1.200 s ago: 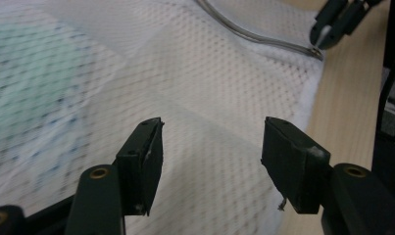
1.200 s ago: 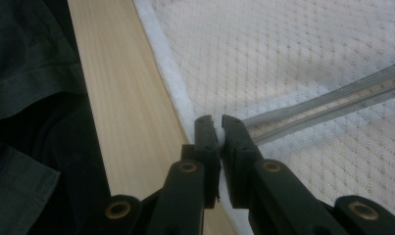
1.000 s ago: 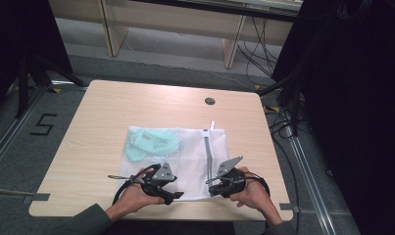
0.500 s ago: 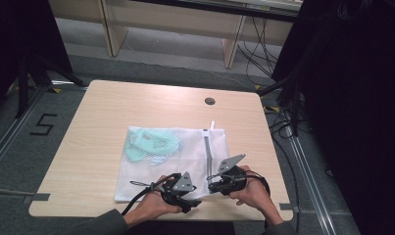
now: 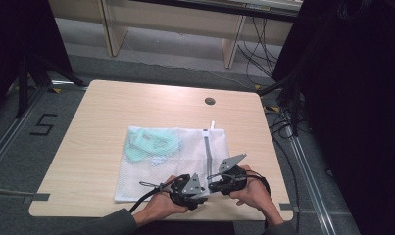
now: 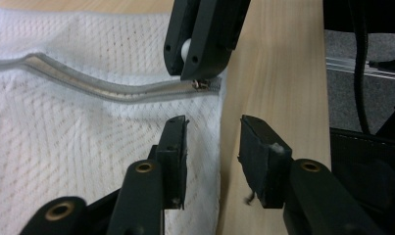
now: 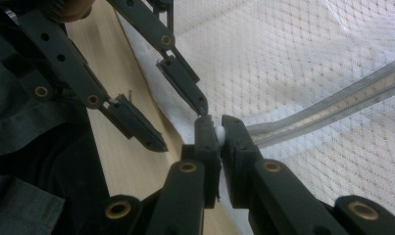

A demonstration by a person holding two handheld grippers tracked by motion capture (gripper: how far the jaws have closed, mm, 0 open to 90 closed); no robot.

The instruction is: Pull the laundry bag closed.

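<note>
My left gripper (image 5: 197, 192) has slid along the near edge toward my right gripper (image 5: 215, 185), its fingers (image 6: 173, 152) closing but not yet gripping, astride the corner of the mesh bag (image 5: 170, 161) on the counter (image 5: 87, 147). The zipper (image 6: 111, 89) runs away leftward from the right fingers (image 7: 233, 142), which pinch the white pull (image 7: 218, 133). The high view hides this pull; both gripper views show it.

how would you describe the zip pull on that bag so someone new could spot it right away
On the wooden table lies a white mesh bag with a grey zip along it. At the zip's near end, the small white zip pull sits pinched in the right gripper.
</note>
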